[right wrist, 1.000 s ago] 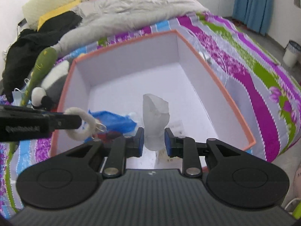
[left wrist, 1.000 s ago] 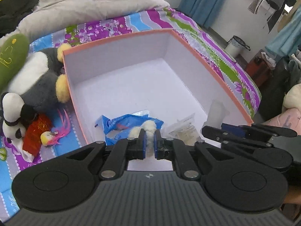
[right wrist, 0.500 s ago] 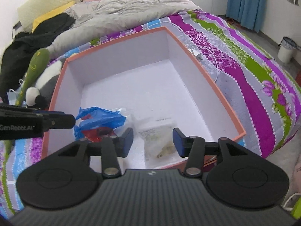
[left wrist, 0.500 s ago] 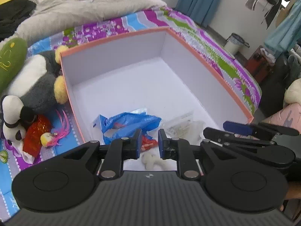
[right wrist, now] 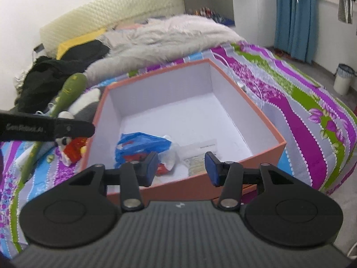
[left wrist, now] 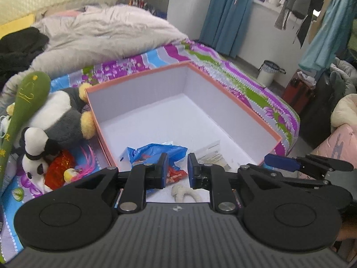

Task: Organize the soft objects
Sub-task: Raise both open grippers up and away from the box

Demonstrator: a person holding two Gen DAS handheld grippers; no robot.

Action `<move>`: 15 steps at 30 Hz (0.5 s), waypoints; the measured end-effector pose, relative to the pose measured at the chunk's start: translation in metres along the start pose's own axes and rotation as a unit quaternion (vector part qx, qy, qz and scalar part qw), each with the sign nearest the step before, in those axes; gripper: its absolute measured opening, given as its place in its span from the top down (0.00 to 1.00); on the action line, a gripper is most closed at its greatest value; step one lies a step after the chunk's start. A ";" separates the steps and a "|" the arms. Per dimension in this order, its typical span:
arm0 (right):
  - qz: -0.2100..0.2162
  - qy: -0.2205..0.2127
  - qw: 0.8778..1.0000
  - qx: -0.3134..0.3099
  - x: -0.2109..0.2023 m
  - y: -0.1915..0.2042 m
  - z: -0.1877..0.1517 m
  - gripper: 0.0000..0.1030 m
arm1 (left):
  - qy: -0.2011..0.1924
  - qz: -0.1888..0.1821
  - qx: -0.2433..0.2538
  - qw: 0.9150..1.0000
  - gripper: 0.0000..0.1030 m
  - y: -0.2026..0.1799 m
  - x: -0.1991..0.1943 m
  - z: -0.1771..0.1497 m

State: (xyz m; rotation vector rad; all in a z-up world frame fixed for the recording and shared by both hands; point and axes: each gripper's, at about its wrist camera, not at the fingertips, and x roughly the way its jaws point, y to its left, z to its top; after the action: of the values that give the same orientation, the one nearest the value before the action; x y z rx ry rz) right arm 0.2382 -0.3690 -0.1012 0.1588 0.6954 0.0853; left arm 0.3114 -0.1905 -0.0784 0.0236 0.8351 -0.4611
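An orange box (left wrist: 225, 93) with a white interior is sitting open-topped on the bed (right wrist: 301, 102), and its contents are all lying bunched at the near end of its floor. A crumpled blue plastic bag (left wrist: 156, 150) is resting there with a red packet (left wrist: 176, 175) showing from under it, a clear flat packet (right wrist: 198, 154) with a printed slip is lying just beside it toward the right, and a white fluffy loop (left wrist: 184, 193) is lying nearest the front wall. The left claw (left wrist: 176, 170) is hovering over that loop with its jaws a narrow gap apart, gripping nothing. The right claw (right wrist: 181, 167) is hanging in front of the near wall, spread wide and carrying nothing. Outside the box on its left, a panda plush (left wrist: 53, 120), a green plush club (left wrist: 24, 98) and a small red toy (left wrist: 59, 170) are lying on the bedspread.
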 end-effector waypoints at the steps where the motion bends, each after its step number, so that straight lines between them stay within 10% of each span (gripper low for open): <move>1: 0.001 -0.006 1.000 -0.004 -0.006 0.003 -0.003 0.52 | -0.005 -0.004 0.000 1.000 0.79 0.000 -0.005 -0.003; 15: 0.036 -0.058 0.997 -0.021 -0.060 0.035 -0.039 0.52 | -0.054 -0.007 0.004 0.999 0.79 0.000 -0.069 -0.049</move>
State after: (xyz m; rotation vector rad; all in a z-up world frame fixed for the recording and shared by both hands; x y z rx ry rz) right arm 0.1665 -0.3380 -0.0869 0.1475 0.5710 0.1575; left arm 0.2366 -0.1538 -0.0618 0.0013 0.7277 -0.4743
